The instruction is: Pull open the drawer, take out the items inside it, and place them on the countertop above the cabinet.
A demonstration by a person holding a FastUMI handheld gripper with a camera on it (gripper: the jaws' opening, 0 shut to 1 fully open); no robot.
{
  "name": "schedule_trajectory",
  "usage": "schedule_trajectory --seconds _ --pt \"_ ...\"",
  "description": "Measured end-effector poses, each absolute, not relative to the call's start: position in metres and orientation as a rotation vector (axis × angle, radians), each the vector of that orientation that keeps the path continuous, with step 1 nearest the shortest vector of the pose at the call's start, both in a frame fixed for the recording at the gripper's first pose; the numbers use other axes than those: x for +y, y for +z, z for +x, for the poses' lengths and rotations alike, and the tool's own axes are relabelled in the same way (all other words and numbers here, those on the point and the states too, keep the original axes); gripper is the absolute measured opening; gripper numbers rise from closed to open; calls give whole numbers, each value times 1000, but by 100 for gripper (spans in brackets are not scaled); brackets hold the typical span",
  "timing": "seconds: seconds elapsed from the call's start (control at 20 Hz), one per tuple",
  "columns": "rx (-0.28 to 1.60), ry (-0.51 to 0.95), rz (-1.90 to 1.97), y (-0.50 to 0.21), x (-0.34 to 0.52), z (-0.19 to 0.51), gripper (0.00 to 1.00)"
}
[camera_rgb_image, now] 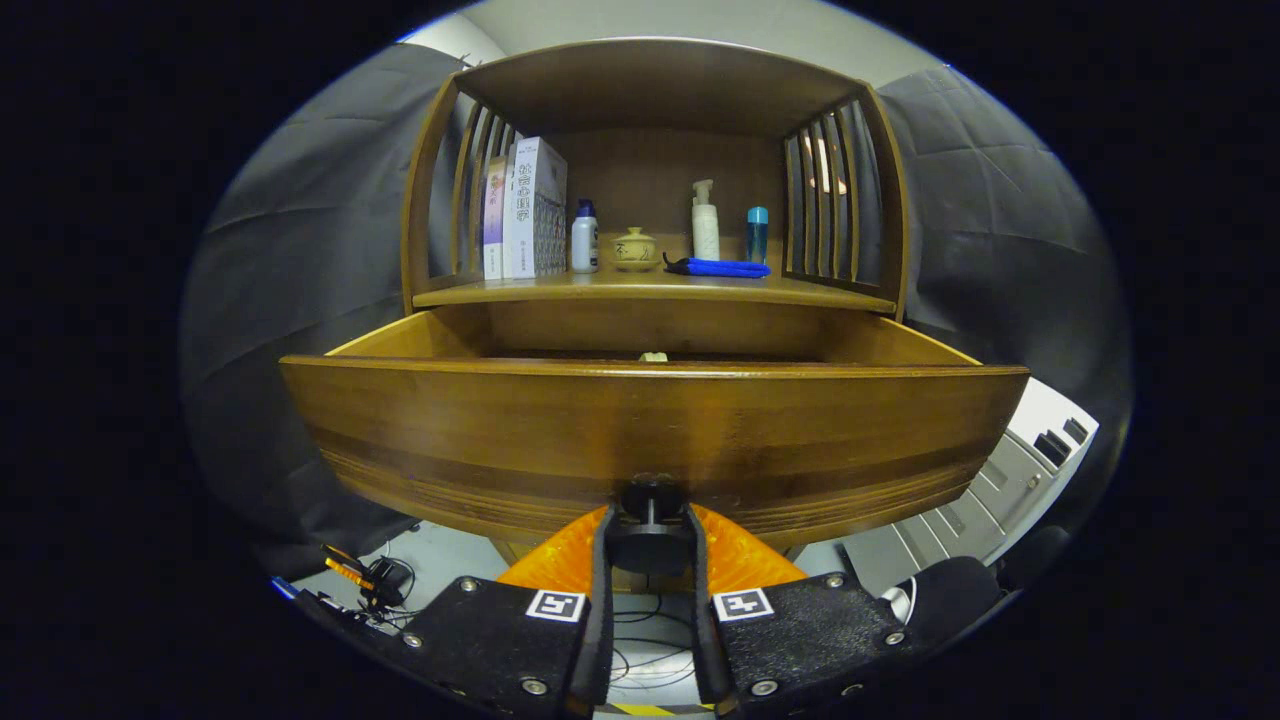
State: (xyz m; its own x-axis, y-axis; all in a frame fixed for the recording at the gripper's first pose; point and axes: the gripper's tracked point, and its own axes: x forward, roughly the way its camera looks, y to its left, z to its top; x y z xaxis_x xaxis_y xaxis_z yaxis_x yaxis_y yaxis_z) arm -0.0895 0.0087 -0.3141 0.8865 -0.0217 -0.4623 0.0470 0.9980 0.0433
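Observation:
The wooden drawer (650,430) stands pulled out from the cabinet, its front panel close before me. My gripper (650,530) is shut on the dark round drawer knob (651,497), one finger on each side of it. Over the front panel's top edge a small pale item (654,356) peeks out from inside the drawer; the rest of the drawer's inside is hidden. Above the drawer lies the countertop shelf (650,290), which carries two upright books (525,210), a white bottle with a blue cap (584,238), a small lidded bowl (635,249), a pump bottle (705,222), a blue tube (757,235) and a flat blue object (720,267).
Slatted wooden side panels (825,195) and a top board (650,85) enclose the shelf. Grey cloth walls hang on both sides. A grey cabinet (1010,480) stands low at the right. Cables and small tools (370,580) lie on the floor at the lower left.

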Motion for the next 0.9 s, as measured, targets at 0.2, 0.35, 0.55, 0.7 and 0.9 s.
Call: schedule_trajectory --seconds 0.2,0.35,0.55,0.7,0.9 --pt "518 -47 90 -314 16 -108 33" --pt "522 -33 79 -315 16 -108 34" --pt "468 27 158 -300 28 -115 59" --pt "414 94 135 -279 38 -121 95" --pt "319 118 71 -232 37 -117 95"
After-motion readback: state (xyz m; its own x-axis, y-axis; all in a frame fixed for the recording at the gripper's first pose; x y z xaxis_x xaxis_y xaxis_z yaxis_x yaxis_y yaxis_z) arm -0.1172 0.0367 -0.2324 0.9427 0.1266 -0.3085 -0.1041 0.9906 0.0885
